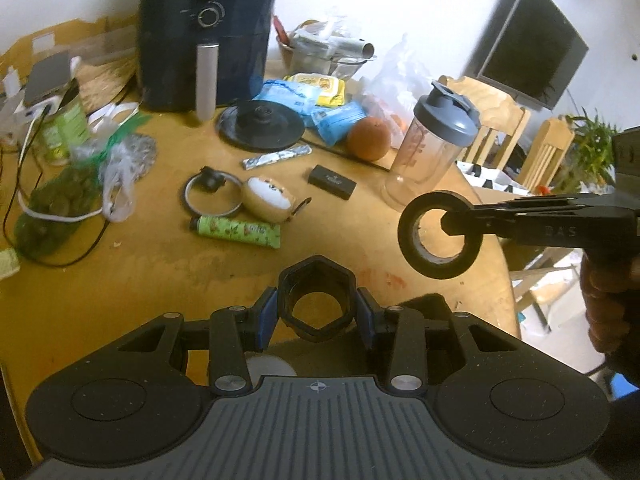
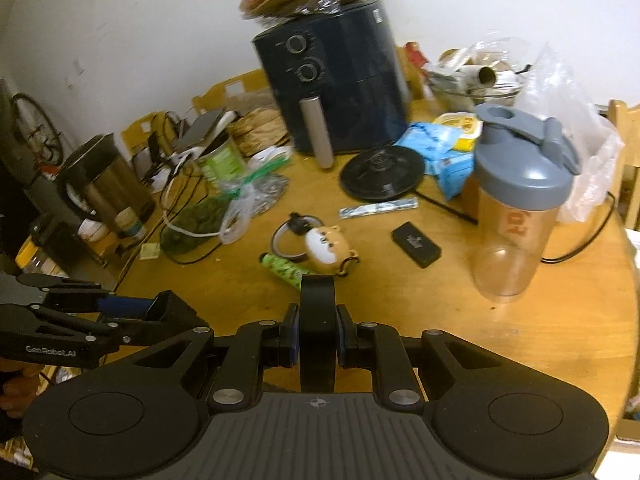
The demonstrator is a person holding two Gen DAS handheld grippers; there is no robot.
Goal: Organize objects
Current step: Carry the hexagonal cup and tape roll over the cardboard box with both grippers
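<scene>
Above a cluttered round wooden table [image 1: 160, 264], left gripper [image 1: 317, 312] clasps a hexagonal holder [image 1: 317, 280], right gripper [image 2: 316, 334] a tape roll [image 2: 317, 320].

left gripper [image 1: 317, 312] fingers clamped, right gripper [image 2: 317, 330] fingers clamped

Green tube [image 1: 239, 231], orange fruit [image 1: 368, 138], grey-lidded shaker [image 1: 434, 142], seemingly navy fryer [image 1: 207, 32].

Cut off by the right edge: the hand [image 1: 612, 300] behind the right gripper [image 1: 450, 226]. Far-right monitor [image 1: 532, 44] blurred, screen unreadable. Print on the black box [image 2: 416, 245] too small to read.
</scene>
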